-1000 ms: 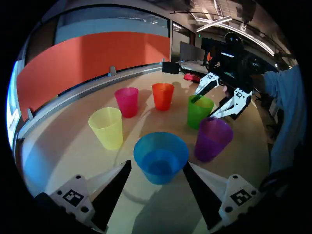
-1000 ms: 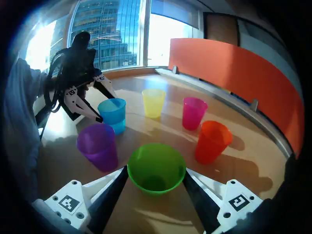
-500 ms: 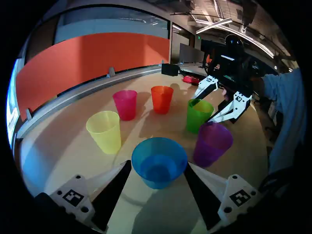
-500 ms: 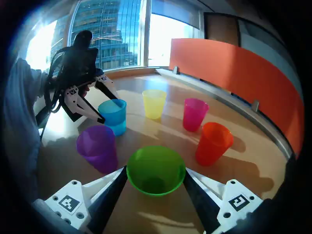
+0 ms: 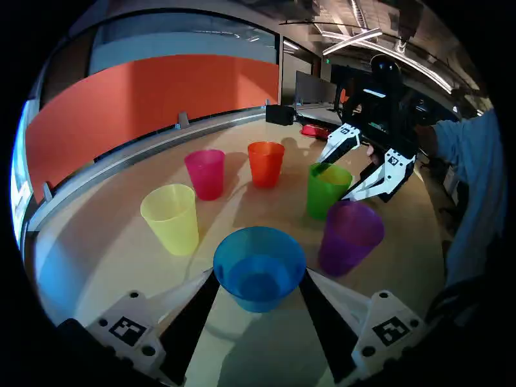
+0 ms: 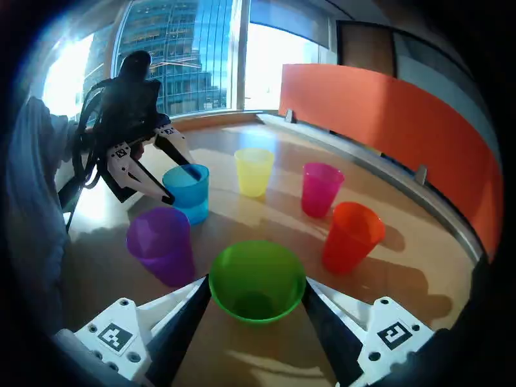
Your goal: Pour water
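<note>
Left gripper (left gripper view): left gripper [image 5: 258,284] has its fingers apart w/ the blue translucent plastic cup [image 5: 259,255] btwn them. Tips sit right at its walls; can't tell if they press.
Markings: b/w square code tag [image 5: 126,329] on each white finger base, a pattern rather than text.
Cups: six, all upright in a ring on the light wood tabletop [image 5: 97,251]. Round from blue: yellow translucent plastic cup [image 5: 171,216], pink translucent plastic cup [image 5: 205,173], orange translucent plastic cup [image 5: 266,162], green translucent plastic cup [image 5: 327,188], purple translucent plastic cup [image 5: 348,235].
Right gripper (same view): right gripper [image 5: 334,180] is on the far side, black body, white fingers spread either side of the green cup. Lower tip is just beside the purple cup's rim.
Person: light-blue sleeve [image 5: 474,161] at right edge.
Bg: long orange wall panel [image 5: 148,97] behind the table.
Right gripper (right gripper view): right gripper [image 6: 257,287] has its fingers apart, green cup [image 6: 258,274] btwn them, tips at its walls. Can't tell if clamped.
Markings here: same b/w square tags [image 6: 115,337] on both finger bases.
Left gripper (same view): left gripper [image 6: 179,184] straddles the blue cup [image 6: 190,197], one finger each side.
Water: blue cup has a paler band low down, looks like water.
Neighbours: purple cup [image 6: 160,245] is just left of green, orange cup [image 6: 351,235] just right. Yellow cup [image 6: 253,171] and pink cup [image 6: 320,188] are farther back.
Bg: tall windows [image 6: 180,58] w/ glass towers outside.
</note>
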